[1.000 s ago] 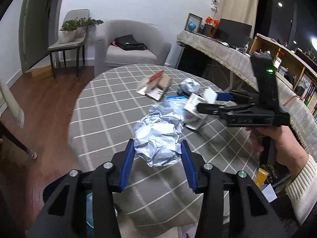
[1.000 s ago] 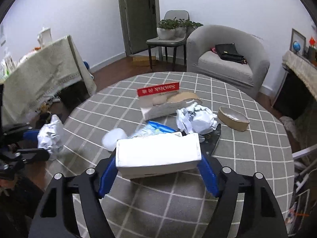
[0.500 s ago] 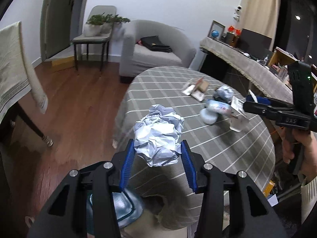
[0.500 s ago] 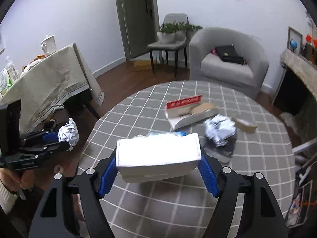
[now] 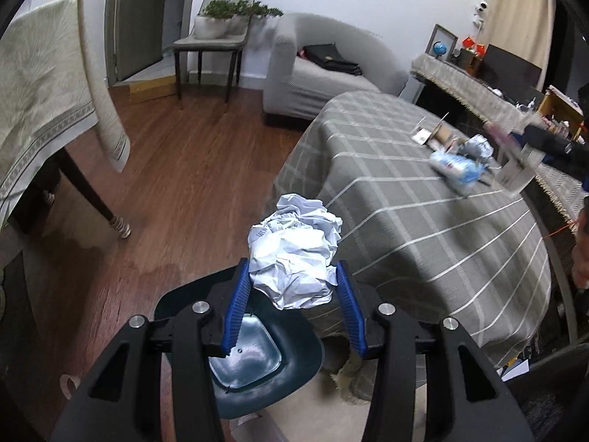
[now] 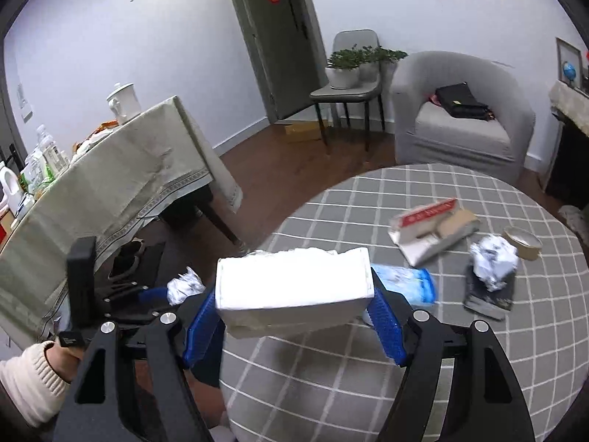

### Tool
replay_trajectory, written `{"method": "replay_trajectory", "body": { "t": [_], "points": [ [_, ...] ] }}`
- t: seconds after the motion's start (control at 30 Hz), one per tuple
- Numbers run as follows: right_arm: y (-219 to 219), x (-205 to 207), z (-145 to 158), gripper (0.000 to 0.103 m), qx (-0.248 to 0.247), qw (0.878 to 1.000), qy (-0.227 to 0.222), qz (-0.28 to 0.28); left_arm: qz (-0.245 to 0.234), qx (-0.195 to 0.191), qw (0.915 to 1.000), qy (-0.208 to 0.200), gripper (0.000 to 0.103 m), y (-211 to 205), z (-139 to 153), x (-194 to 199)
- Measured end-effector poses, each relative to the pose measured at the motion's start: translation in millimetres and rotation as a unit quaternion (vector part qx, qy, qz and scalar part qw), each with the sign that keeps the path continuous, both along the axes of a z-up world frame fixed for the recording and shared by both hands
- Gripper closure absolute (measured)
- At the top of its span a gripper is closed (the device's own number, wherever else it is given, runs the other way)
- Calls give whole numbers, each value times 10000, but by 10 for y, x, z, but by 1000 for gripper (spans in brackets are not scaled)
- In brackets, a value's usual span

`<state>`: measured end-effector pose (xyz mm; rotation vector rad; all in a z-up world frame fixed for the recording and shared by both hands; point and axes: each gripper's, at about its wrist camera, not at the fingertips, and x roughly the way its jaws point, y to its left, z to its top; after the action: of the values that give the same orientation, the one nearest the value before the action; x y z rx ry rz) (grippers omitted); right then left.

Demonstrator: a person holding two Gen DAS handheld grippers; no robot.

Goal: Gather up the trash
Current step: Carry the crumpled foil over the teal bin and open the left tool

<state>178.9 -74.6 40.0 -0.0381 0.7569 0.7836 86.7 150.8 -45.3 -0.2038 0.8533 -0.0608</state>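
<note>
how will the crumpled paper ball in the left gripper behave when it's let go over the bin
The paper ball looks light and squashy, so it should drop softly. It bulges beyond the left gripper pads, so it may cling briefly. It might bounce off the bin rim.

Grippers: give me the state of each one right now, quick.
Left gripper: shut on the crumpled paper ball.
Right gripper: shut on the white box.
</note>
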Motion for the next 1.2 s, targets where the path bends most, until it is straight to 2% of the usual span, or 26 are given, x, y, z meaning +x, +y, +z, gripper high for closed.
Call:
{"method": "replay_trajectory", "body": {
  "t": [0.4, 0.6, 0.77, 0.93, 1.1, 1.2],
  "points": [
    [631, -98, -67, 28, -69, 9987, 35, 504, 43, 114, 9958, 904, 54, 208, -576, -7],
    [1003, -166, -172, 28, -162, 9972, 116, 717, 162, 168, 9895, 1429, 53, 392, -891, -57],
    [1290, -216, -271, 28, -177, 9958, 299, 853, 219, 109, 9847, 1728, 47, 521, -1101, -113],
    [1560, -245, -485, 28, -380, 9942, 531, 856, 303, 97, 9845, 1726, 44, 669, -1135, -211],
    [1770, -266, -660, 28, -605, 9920, 683, 875, 514, 34, 9883, 1433, 45, 871, -983, -318],
    [1904, -282, -817, 28, -769, 9898, 784, 910, 660, 46, 9906, 1198, 49, 986, -841, -380]
  ]
}}
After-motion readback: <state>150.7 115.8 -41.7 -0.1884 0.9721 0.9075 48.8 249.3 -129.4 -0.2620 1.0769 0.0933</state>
